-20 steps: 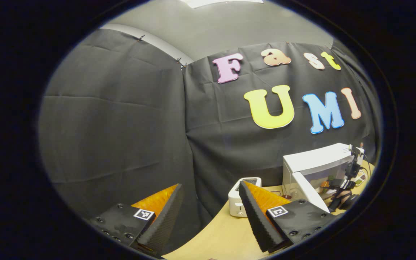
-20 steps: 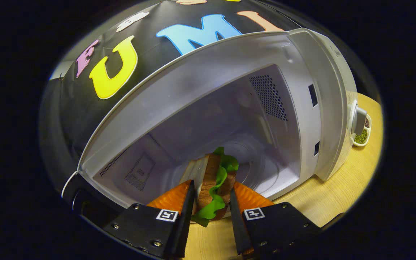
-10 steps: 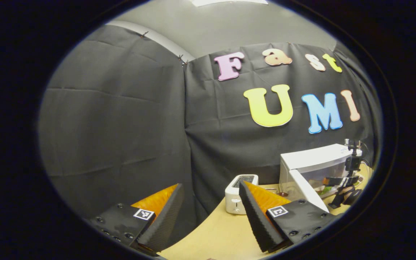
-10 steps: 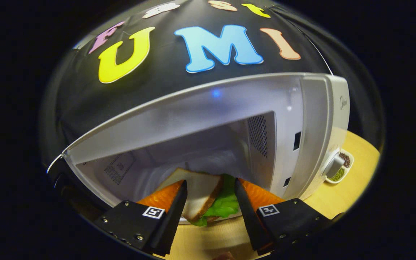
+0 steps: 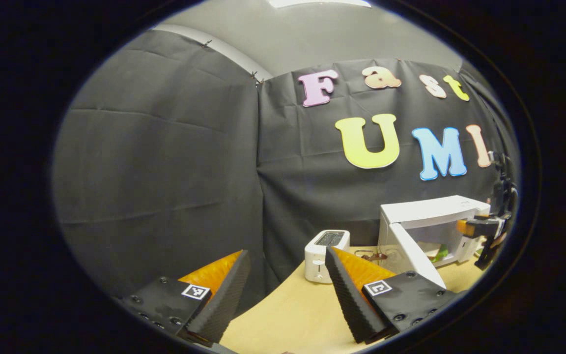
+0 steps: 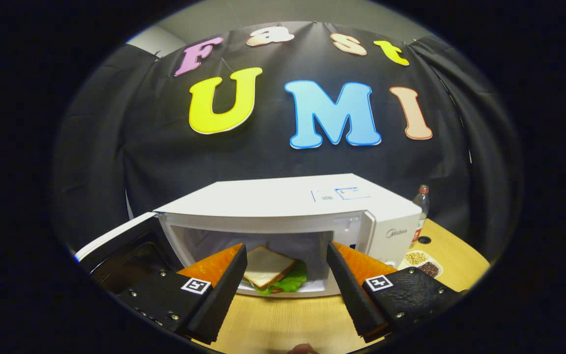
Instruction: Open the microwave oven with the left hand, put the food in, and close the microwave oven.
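Note:
In the right gripper view the white microwave [image 6: 283,201] stands on the wooden table with its door [image 6: 116,243] swung open to the left. Inside lies the sandwich [image 6: 270,273], white bread over green lettuce. My right gripper [image 6: 285,290] is open in front of the cavity, apart from the sandwich. In the left gripper view my left gripper [image 5: 283,290] is open and holds nothing, well left of the microwave [image 5: 428,219]. The open door [image 5: 418,258] points toward it. The right gripper [image 5: 477,227] shows there, small, at the microwave's front.
A white toaster [image 5: 325,248] stands on the table [image 5: 293,314] left of the microwave. Right of the microwave sit a bottle [image 6: 420,201] and a small white dish of beans [image 6: 420,263]. Black cloth walls close the booth behind.
My right gripper let go of the sandwich inside the microwave, opened, and drew back and up out of the cavity. The left gripper barely moved.

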